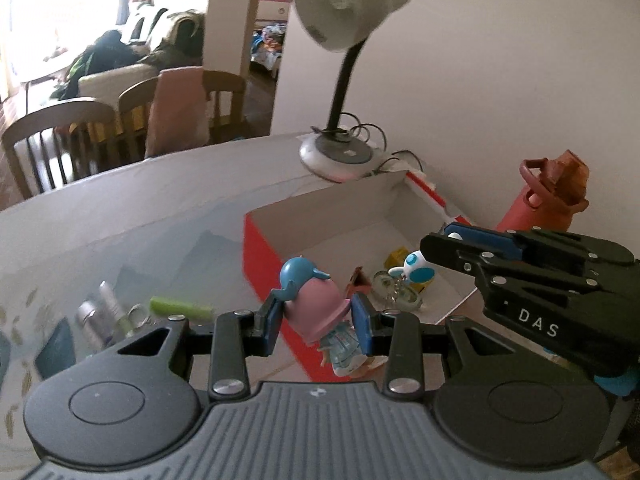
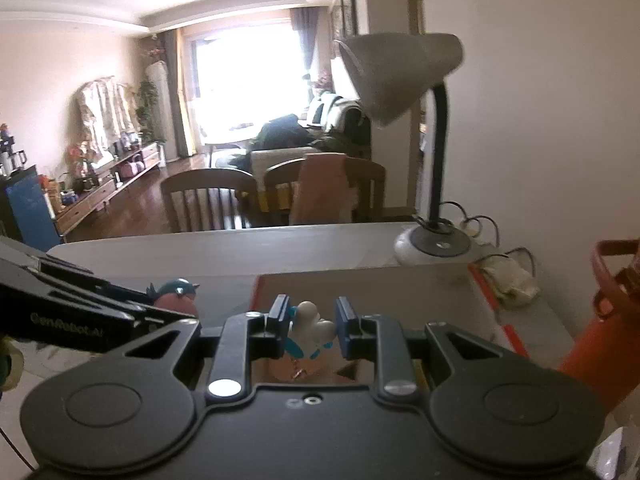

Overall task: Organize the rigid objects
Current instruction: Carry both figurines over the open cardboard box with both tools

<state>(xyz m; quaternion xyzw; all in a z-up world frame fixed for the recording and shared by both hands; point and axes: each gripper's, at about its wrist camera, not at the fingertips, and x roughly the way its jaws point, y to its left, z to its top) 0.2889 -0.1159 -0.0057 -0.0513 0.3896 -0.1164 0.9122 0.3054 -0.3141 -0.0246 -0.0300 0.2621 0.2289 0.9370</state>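
In the left wrist view my left gripper (image 1: 316, 322) is shut on a small figurine (image 1: 316, 304) with a blue head, pink body and pale blue dress. It hangs over the near red wall of an open red and white box (image 1: 262, 252). My right gripper (image 1: 444, 242) comes in from the right above the box, shut on a white and blue toy (image 1: 412, 264). In the right wrist view that toy (image 2: 310, 326) sits between the blue pads of the right gripper (image 2: 310, 326). The left gripper (image 2: 160, 308) and its figurine (image 2: 178, 290) are at the left.
Inside the box lie a yellow piece (image 1: 396, 258), a round clear item (image 1: 386, 280) and a brown piece (image 1: 358, 278). A desk lamp (image 1: 340, 152) stands behind the box and a red bottle (image 1: 540, 204) to its right. Left of the box lie a green tube (image 1: 180, 308), scissors (image 1: 136, 316) and small tubes.
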